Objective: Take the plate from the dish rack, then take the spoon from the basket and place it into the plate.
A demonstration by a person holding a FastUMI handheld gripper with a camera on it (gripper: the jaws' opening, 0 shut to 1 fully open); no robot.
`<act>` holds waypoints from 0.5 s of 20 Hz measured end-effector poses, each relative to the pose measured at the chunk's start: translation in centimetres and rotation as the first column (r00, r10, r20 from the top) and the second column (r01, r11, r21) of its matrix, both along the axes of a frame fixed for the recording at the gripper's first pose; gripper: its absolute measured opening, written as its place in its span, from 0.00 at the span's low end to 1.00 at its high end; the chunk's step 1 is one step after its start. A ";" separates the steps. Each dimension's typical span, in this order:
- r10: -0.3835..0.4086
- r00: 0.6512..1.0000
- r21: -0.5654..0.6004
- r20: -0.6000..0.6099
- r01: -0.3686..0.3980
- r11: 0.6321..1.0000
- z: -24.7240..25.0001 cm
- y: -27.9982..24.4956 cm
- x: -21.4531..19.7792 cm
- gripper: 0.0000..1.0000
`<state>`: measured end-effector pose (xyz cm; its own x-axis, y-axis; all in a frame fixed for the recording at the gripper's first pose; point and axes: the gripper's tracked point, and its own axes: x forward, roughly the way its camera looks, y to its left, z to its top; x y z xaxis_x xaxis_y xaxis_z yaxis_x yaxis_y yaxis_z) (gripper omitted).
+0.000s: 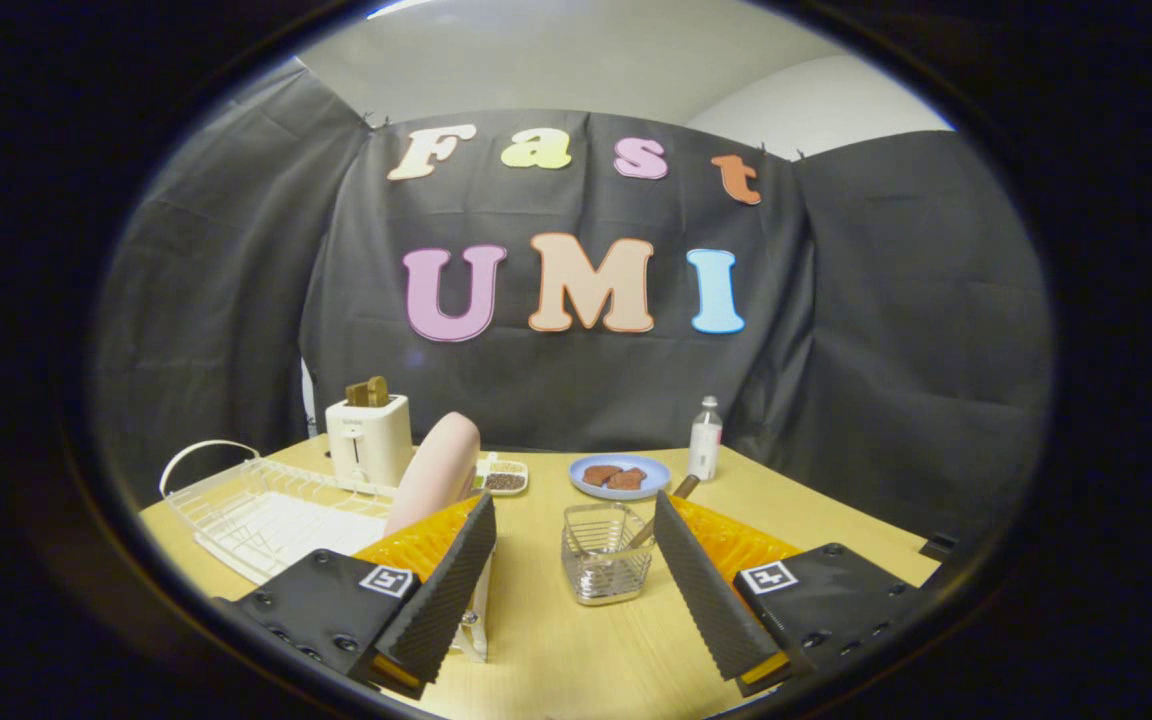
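Observation:
A pink plate (pixel 433 468) stands on edge at the right end of the white dish rack (pixel 266 512), just behind my left finger (pixel 446 585). The wire basket (pixel 604 555) sits on the table between my fingers, slightly ahead of them. A spoon leans in it, its brown handle (pixel 682 488) sticking out toward the right, behind my right finger's tip. My gripper (pixel 572 502) is open wide above the table, with nothing between its fingers.
A white toaster (pixel 368 438) with toast stands behind the rack. A small dish of seeds (pixel 503 477), a blue plate with brown food (pixel 620 476) and a clear bottle (pixel 705 438) line the table's back edge. Bare wooden table (pixel 576 650) lies below the fingers.

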<state>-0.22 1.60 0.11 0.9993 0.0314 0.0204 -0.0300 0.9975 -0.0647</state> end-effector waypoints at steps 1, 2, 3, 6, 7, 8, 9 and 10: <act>0.000 1.000 0.001 0.001 0.000 1.000 0.1 0.0 0.0 1.00; -0.001 1.000 0.000 0.003 0.001 1.000 0.1 0.0 -0.1 1.00; -0.006 1.000 -0.002 0.005 0.006 1.000 0.4 0.0 -0.1 1.00; -0.039 0.999 -0.019 0.003 0.039 0.999 0.9 -0.4 0.2 1.00; -0.052 0.999 -0.028 0.006 0.052 0.998 1.5 -0.4 0.3 1.00; -0.066 0.998 -0.040 0.013 0.067 0.997 2.3 -0.3 0.5 1.00; -0.080 0.997 -0.050 0.014 0.081 0.995 3.0 -0.2 0.8 1.00; -0.103 0.995 -0.064 0.009 0.103 0.993 3.5 -0.1 1.2 1.00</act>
<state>0.93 1.49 3.63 0.9972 -0.0703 0.0271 0.0733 0.9890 -0.1284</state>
